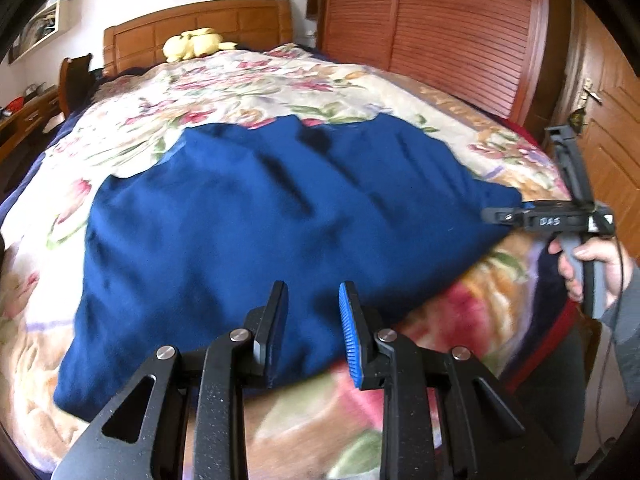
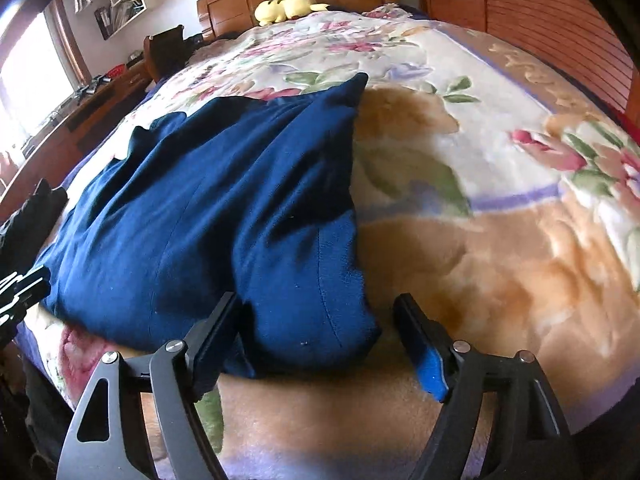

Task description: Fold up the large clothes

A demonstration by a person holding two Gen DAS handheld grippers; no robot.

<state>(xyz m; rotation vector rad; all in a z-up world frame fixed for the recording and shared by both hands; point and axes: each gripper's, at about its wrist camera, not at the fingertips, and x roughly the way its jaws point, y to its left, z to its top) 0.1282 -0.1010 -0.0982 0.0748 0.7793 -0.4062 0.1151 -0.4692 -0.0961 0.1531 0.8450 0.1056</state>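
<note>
Navy-blue garment (image 1: 260, 220), a soft, matte knit with loose rumples, lies spread on the bed over a plush floral blanket (image 1: 248, 88) in cream, pink, green and tan. In the left wrist view its outline is roughly a broad trapezoid, the near hem running across just ahead of the left tongs (image 1: 313, 320), one corner drawn out to a point toward the right tongs (image 1: 504, 214). In the right wrist view the cloth (image 2: 208, 208) is doubled on itself, with a straight stitched seam down the near lobe and a rounded folded corner at the front.

Left tongs stand partly apart, black fingers with a ribbed blue pad (image 1: 350, 336), the garment's near edge in the gap; whether the pads press it I cannot tell. Right tongs (image 2: 316, 320) are spread wide, the folded corner lying between them without either pad pinching it. A hand (image 1: 588, 264) in a grey sleeve grips the right tool's handle.

To the right of the garment the blanket is bare and wide. A yellow plush toy (image 1: 196, 44) sits by the wooden headboard (image 1: 200, 24); a slatted wooden wardrobe (image 1: 440, 28) borders the bed's far side.
</note>
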